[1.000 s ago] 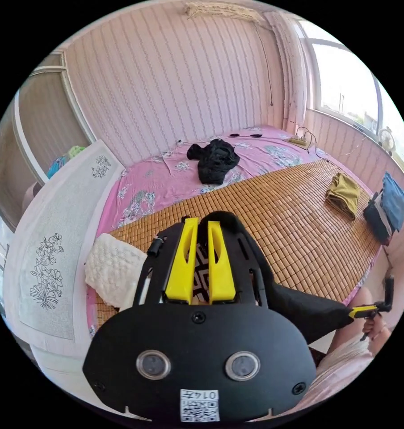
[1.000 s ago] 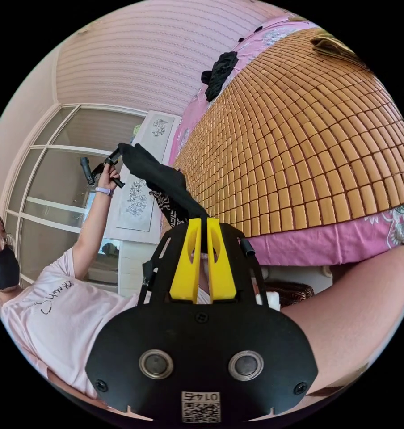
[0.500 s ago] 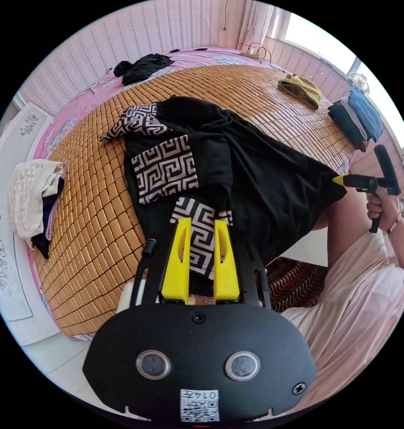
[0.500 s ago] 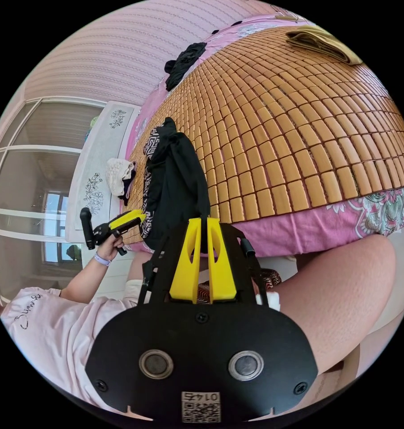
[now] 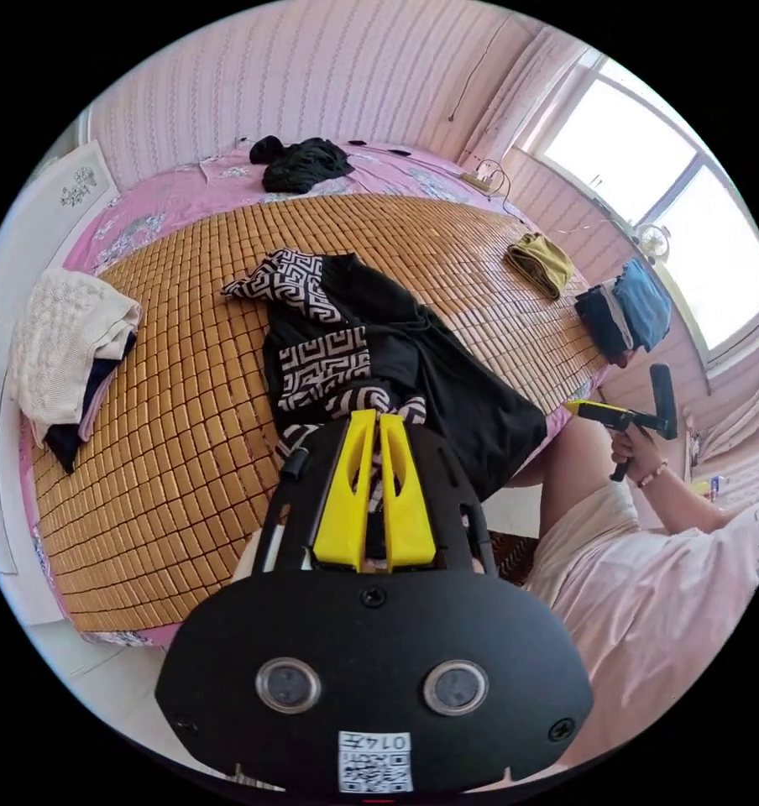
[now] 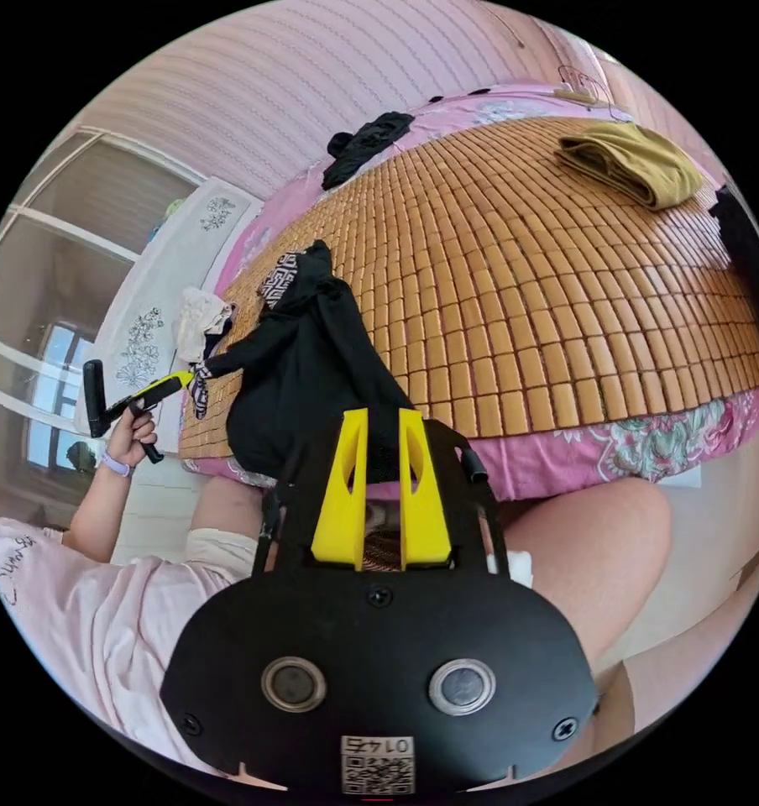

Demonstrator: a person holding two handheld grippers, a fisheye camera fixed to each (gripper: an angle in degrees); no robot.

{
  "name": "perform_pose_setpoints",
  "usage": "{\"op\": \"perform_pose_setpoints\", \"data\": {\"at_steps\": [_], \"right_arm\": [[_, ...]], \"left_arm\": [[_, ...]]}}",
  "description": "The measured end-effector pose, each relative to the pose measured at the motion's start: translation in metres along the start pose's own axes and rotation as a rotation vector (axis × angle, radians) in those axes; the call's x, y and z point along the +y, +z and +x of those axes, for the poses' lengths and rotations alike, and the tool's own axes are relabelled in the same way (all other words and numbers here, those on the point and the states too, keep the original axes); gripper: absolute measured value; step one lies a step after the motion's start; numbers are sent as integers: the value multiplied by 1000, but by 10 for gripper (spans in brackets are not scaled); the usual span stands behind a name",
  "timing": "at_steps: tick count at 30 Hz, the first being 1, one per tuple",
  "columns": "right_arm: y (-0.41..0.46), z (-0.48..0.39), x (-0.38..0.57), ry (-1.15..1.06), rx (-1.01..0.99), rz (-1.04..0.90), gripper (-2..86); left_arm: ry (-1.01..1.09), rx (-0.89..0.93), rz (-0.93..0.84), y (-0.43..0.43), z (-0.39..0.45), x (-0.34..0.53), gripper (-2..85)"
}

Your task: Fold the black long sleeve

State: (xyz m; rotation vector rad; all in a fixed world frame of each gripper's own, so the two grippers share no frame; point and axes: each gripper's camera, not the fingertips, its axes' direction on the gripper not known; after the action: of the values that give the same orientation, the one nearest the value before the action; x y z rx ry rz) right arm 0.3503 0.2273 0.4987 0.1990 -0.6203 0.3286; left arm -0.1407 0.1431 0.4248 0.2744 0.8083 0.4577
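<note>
Left gripper view, left claw (image 5: 378, 417) pinching black long sleeve (image 5: 447, 382), right claw (image 6: 378, 417) spread, labels unreadable

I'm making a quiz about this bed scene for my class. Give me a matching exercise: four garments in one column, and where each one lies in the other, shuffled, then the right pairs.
Things:
1. Black long sleeve
2. Olive garment
3. Cream knit
4. Black heap

Places:
A. on the pink sheet near the wall
B. folded on the bamboo mat toward the window
C. spread on the mat, hanging over the near edge
D. on top of a pile at the mat's headboard end

Pairs: 1-C, 2-B, 3-D, 4-A
</note>
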Motion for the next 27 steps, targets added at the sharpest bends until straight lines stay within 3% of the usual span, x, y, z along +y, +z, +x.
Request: {"op": "perform_pose_setpoints", "data": {"at_steps": [7, 11, 14, 18, 22, 24, 27], "right_arm": [[74, -119, -72, -299, -218, -122, 112], [152, -190, -92, -467, 56, -232, 110], [196, -187, -86, -505, 276, -404, 33], [144, -159, -84, -424, 60, -325, 0], [106, -142, -49, -431, -74, -302, 4], [108, -151, -20, -499, -132, -428, 12], [94, -151, -7, -474, -180, -440, 53]], "left_arm": [[100, -25, -75, 35, 37, 32, -10], [25, -21, -119, 52, 24, 43, -10], [-52, 7, -92, 45, 5, 46, -10], [-110, -9, -49, 22, -19, 45, -10], [-178, 28, 172, -29, -40, 31, -10], [-148, 57, 267, -48, -35, 16, -10], [-21, 98, 362, -68, -3, -11, -8]]}}
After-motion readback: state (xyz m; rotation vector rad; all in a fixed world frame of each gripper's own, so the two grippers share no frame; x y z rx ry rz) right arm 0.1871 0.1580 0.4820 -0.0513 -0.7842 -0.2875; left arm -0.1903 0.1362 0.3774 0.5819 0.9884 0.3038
